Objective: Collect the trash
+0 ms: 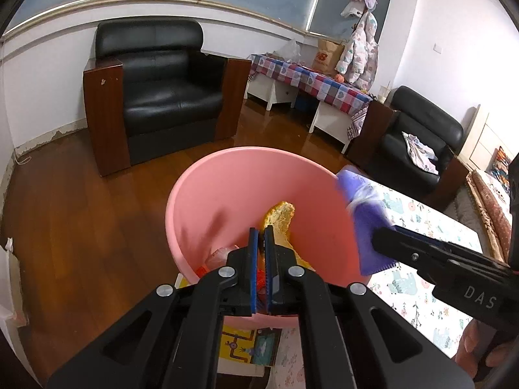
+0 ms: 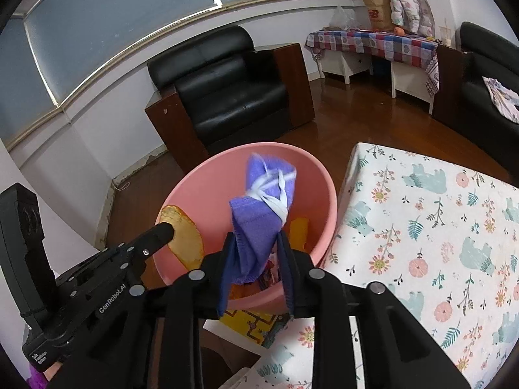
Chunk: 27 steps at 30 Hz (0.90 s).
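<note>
Over the pink bin, left gripper clamped on orange peel, right gripper jaws parted around purple face mask, flowered table right.

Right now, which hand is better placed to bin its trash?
Probably right: the right gripper has the purple mask over the middle of the pink bin; the left gripper pinches peel by its rim.

A crumpled purple mask with white straps hangs over the pink basin. A yellow peel hangs at the basin's left, above wrappers lying inside.
</note>
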Motion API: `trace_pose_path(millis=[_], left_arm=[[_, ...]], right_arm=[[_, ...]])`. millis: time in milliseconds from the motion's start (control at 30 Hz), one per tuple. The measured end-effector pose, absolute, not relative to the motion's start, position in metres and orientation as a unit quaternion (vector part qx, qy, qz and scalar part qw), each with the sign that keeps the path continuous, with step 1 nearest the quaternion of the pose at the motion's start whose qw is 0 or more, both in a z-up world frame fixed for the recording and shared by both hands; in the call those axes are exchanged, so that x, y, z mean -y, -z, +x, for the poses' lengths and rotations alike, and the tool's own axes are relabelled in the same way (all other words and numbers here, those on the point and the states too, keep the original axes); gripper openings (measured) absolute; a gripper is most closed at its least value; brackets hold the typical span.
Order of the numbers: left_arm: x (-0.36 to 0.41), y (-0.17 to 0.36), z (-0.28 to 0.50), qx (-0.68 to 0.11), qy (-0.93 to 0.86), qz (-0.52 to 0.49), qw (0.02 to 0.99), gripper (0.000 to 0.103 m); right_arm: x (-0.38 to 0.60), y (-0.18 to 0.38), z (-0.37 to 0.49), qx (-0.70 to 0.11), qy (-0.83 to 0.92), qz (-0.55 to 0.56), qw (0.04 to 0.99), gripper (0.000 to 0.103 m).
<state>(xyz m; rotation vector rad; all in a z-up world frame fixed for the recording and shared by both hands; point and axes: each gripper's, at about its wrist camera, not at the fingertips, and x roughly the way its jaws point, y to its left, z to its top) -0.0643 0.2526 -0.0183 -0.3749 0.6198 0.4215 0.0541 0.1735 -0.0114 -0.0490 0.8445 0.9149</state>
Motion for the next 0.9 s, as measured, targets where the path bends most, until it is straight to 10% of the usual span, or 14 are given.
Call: trace_pose_path(millis=[200,367,900], left_arm=[[-0.256,0.019,-0.063,-0.305,-0.199,-0.186,0.913,0.012],[-0.256,0.014,-0.065,-0.294,-0.193,-0.192,0.916,0.050],[-0.209,-0.012,-0.070,-0.287,-0.160,-0.175,0.928,0.052]], right_arm=[[-0.171,0.006,0.050,-0.377,-0.436,-0.025,0.817,0.048],[-0.163,0.001,0.046,-0.367,-0.439,-0.024,0.820,0.050],[-0.091,-0.016,0.012,-0.309,-0.408,-0.035,0.858,0.068]])
